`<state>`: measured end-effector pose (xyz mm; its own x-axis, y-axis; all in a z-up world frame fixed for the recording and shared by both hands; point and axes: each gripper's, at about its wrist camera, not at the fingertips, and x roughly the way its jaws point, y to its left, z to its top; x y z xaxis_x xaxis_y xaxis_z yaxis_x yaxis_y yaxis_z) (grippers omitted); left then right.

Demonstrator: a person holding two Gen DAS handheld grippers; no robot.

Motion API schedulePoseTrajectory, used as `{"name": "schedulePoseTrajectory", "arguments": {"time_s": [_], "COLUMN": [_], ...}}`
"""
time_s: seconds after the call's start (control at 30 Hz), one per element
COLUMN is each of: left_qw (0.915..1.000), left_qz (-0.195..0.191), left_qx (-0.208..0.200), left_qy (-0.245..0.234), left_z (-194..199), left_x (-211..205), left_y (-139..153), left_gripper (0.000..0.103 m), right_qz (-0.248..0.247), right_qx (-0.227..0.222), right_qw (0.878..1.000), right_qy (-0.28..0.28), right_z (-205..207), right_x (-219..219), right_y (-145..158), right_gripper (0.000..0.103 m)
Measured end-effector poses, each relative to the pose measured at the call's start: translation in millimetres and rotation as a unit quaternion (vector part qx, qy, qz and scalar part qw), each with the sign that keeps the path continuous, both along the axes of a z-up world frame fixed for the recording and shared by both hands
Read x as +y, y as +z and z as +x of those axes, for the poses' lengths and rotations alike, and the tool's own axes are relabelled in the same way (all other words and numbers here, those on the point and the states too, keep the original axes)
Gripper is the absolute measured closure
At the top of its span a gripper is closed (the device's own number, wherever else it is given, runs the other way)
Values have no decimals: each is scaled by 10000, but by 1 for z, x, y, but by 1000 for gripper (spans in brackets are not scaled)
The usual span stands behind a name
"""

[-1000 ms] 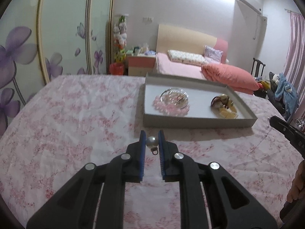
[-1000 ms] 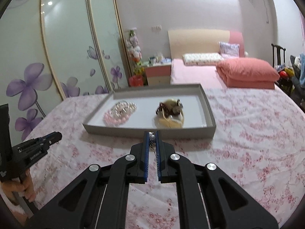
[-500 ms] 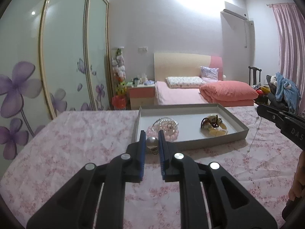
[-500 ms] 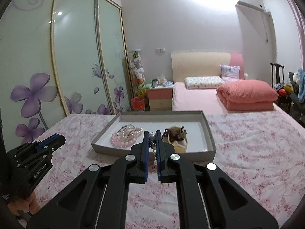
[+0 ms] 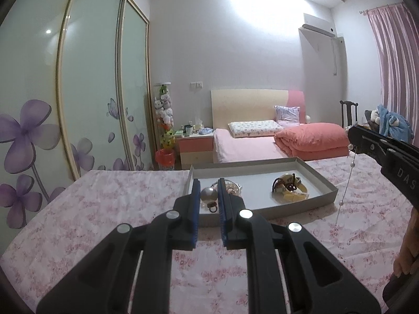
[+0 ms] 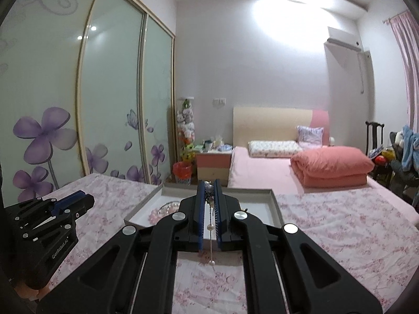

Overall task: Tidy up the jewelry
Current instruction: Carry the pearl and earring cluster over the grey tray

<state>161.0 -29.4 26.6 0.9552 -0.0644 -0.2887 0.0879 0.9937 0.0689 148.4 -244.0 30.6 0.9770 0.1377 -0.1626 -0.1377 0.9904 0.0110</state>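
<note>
A: Count?
B: Two grippers, one grey tray (image 5: 323, 180), two heaps of jewelry in it: pink bead bracelets (image 6: 159, 211) tray-left, a yellow-brown bundle (image 5: 288, 189) tray-right.
A: Left gripper (image 5: 208, 195)?
B: Frame centre, clamped on a large grey pearl (image 5: 208, 194) with a small ring below it.
A: Right gripper (image 6: 209, 191)?
B: Closed on a thin chain necklace (image 6: 210, 225), which hangs down lower centre with spaced white pearls. In the left view it dangles at right over the floral cloth (image 5: 104, 209).

Home bedroom, bed (image 5: 251, 144), sliding wardrobe (image 5: 78, 91)
</note>
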Motion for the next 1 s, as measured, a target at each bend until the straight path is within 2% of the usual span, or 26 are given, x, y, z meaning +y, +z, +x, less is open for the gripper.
{"name": "schedulePoseTrajectory", "arguments": {"time_s": [0.17,0.53,1.0], "left_qw": [9999,9995,9995], "left_qz": [-61,-94,-54], "left_qx": [-90,-302,-290], "left_qy": [-7,-26,-145], "left_z": [0,11,46], "left_x": [0,-7,-22], "left_y": [3,9,10], "left_gripper": [89,89,89], "right_qz": [-99,-109,-98], "right_qx": [-227,-362,-295], "right_qw": [9996,9991,9992], "right_qy": [-115,-201,-256], "right_z": [-4,8,34], "right_x": [2,1,2], "right_y": [-2,-2,-3], "right_gripper": [96,95,96]}}
